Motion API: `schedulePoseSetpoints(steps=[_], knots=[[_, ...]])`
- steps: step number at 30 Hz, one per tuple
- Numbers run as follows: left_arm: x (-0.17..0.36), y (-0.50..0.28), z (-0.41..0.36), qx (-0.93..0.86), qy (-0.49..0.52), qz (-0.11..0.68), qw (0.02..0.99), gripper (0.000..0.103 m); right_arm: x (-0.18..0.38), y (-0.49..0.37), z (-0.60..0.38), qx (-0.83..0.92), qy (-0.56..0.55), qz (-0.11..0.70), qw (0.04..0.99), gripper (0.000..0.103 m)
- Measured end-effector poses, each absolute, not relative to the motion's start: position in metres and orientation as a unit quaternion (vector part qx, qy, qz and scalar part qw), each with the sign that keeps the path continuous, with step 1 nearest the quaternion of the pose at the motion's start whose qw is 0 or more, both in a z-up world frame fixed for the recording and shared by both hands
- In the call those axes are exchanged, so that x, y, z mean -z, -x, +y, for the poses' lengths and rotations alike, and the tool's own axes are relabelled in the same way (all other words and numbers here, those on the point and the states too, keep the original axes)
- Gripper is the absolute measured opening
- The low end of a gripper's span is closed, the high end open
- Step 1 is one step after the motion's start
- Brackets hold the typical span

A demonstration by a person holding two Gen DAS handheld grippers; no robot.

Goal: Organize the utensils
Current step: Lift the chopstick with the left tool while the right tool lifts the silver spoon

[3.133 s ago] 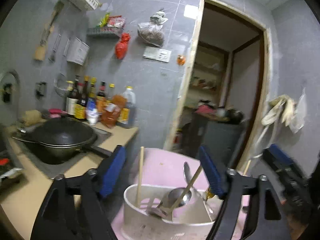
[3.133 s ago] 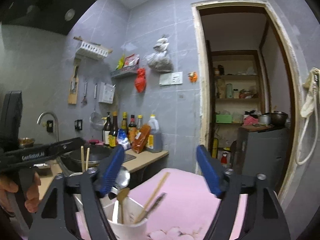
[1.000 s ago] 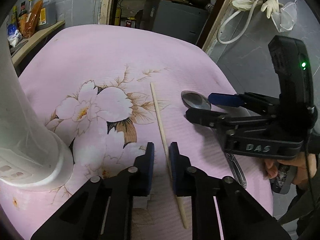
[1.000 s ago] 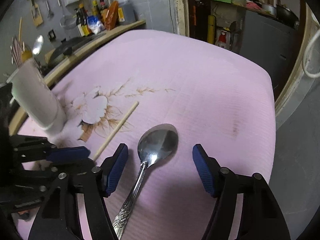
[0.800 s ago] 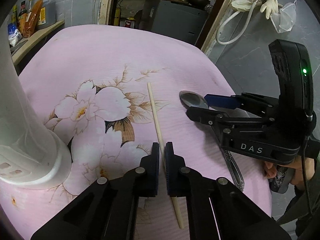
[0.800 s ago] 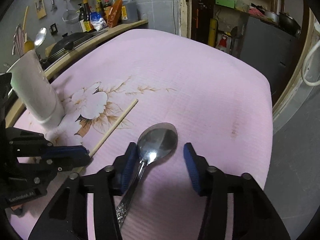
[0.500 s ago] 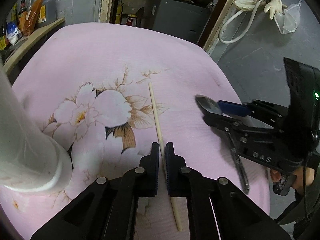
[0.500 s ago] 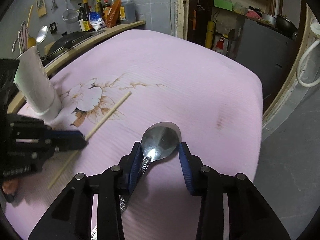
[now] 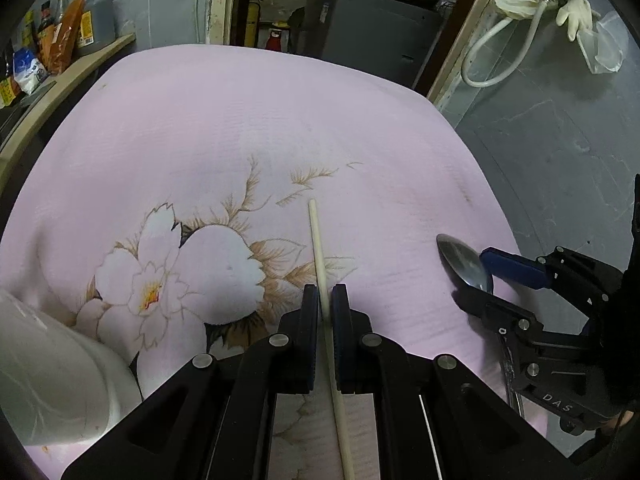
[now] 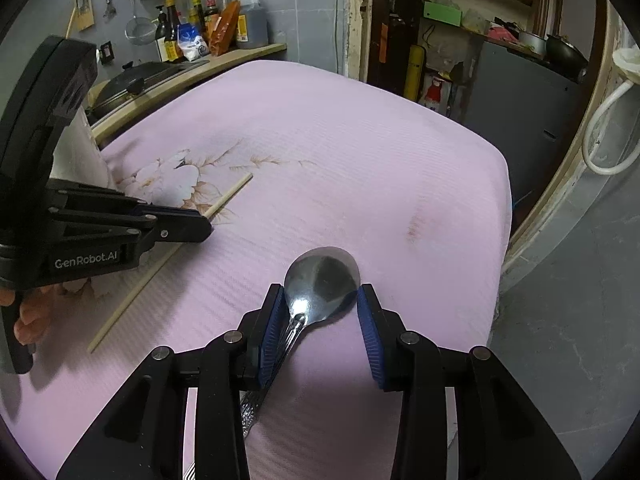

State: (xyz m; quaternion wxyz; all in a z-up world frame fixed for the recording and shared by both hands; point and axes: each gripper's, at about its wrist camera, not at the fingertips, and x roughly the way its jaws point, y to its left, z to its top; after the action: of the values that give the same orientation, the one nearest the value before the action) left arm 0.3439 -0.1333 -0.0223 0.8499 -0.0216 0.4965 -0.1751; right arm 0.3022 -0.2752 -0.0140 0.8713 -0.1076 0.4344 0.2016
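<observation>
A wooden chopstick (image 9: pixel 318 248) lies over the pink flowered cloth (image 9: pixel 248 128). My left gripper (image 9: pixel 326 300) is shut on the chopstick near its middle; it also shows in the right wrist view (image 10: pixel 200 224) with the chopstick (image 10: pixel 228 196). My right gripper (image 10: pixel 320 308) is shut on the bowl of a metal spoon (image 10: pixel 320 276), held a little above the cloth. The spoon (image 9: pixel 464 264) and right gripper (image 9: pixel 492 276) show at the right of the left wrist view. A white utensil holder (image 9: pixel 44 376) stands at the lower left.
The pink cloth (image 10: pixel 360 140) covers the table. A counter (image 10: pixel 224 60) with sauce bottles (image 10: pixel 216 24) and a black wok (image 10: pixel 128 88) runs along the left. A doorway with shelves (image 10: pixel 480 12) and a grey cabinet (image 10: pixel 528 96) lies beyond the table's far edge.
My left gripper has closed on the chopstick. My right gripper has closed on the spoon's bowl and lifted it off the cloth, moving right.
</observation>
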Motion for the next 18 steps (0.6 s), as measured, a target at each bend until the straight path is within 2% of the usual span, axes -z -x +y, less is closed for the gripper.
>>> schedulePoseSetpoints(steps=[8,12,18], knots=[[0.021,-0.326,-0.120,0.179,0.036,0.491,0.852,0.003,0.015,-0.308,-0.275,-0.187,0.090,0.451,0.868,0.039],[0.020,-0.316,-0.113,0.182,0.042,0.493,0.850,0.003,0.013,-0.307,-0.270,-0.170,0.083,0.463,0.866,0.045],[0.020,-0.314,-0.110,0.188,0.038,0.501,0.844,0.003,0.016,-0.311,-0.269,-0.155,0.074,0.476,0.863,0.045]])
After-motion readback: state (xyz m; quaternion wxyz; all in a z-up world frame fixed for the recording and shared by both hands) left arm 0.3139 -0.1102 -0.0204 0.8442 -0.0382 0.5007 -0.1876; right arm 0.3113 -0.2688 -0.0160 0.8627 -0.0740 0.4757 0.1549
